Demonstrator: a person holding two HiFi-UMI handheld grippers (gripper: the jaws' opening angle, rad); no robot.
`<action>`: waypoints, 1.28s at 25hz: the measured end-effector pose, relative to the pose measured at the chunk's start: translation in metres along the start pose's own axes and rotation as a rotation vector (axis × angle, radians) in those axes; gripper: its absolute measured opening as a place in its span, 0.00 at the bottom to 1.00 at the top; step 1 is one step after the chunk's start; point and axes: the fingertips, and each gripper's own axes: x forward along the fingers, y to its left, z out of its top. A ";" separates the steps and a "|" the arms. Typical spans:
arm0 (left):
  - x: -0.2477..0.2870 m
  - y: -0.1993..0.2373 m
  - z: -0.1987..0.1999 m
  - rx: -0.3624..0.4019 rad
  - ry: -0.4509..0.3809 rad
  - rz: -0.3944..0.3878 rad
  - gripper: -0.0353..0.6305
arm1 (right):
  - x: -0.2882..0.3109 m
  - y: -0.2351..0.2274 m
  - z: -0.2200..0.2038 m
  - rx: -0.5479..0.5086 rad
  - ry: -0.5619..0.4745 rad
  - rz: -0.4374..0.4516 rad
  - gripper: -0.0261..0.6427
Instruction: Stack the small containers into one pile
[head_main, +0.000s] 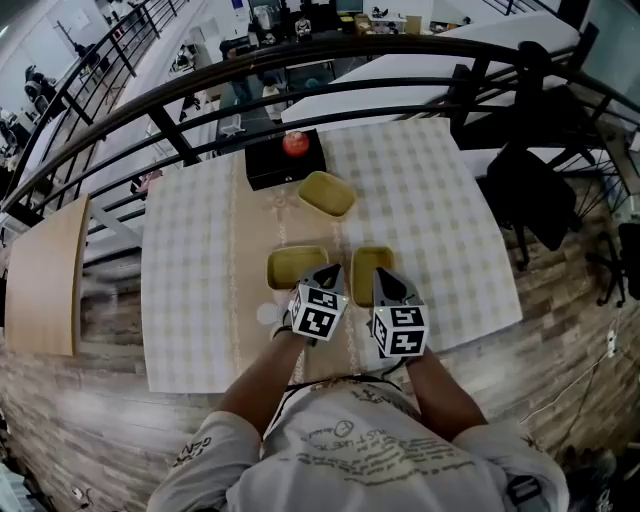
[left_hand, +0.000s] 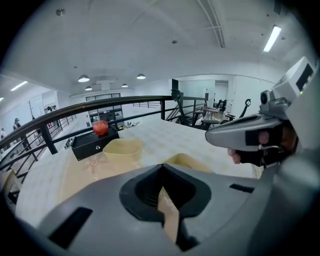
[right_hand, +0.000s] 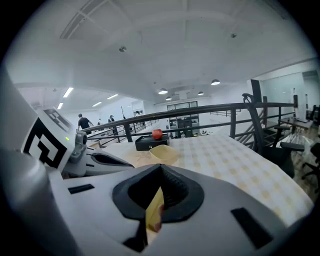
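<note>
Three shallow yellow containers lie on the checked tablecloth: a far container (head_main: 326, 193), a near-left container (head_main: 295, 266) and a near-right container (head_main: 368, 268). My left gripper (head_main: 331, 271) hovers at the right edge of the near-left container, jaws shut with only a thin slit between them. My right gripper (head_main: 383, 274) is over the near-right container, also shut; yellow shows through its slit (right_hand: 155, 207). In the left gripper view I see the left gripper (left_hand: 161, 169), the far container (left_hand: 122, 148) and the near-right container (left_hand: 188, 161). The right gripper view shows the right gripper (right_hand: 160, 169) and the far container (right_hand: 163, 153).
A black box (head_main: 284, 163) with a red apple (head_main: 295, 144) on it stands at the table's far edge, just behind the far container. A dark railing (head_main: 300, 62) curves behind the table. A wooden board (head_main: 45, 278) lies to the left of the table.
</note>
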 end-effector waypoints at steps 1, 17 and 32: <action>0.007 -0.003 -0.004 -0.001 0.024 -0.007 0.06 | -0.003 -0.004 -0.002 0.009 0.000 -0.016 0.03; 0.084 -0.032 -0.050 -0.055 0.344 0.069 0.12 | -0.039 -0.083 -0.023 0.102 0.024 -0.155 0.03; 0.089 -0.034 -0.047 -0.098 0.346 0.008 0.08 | -0.038 -0.085 -0.022 0.097 0.029 -0.169 0.03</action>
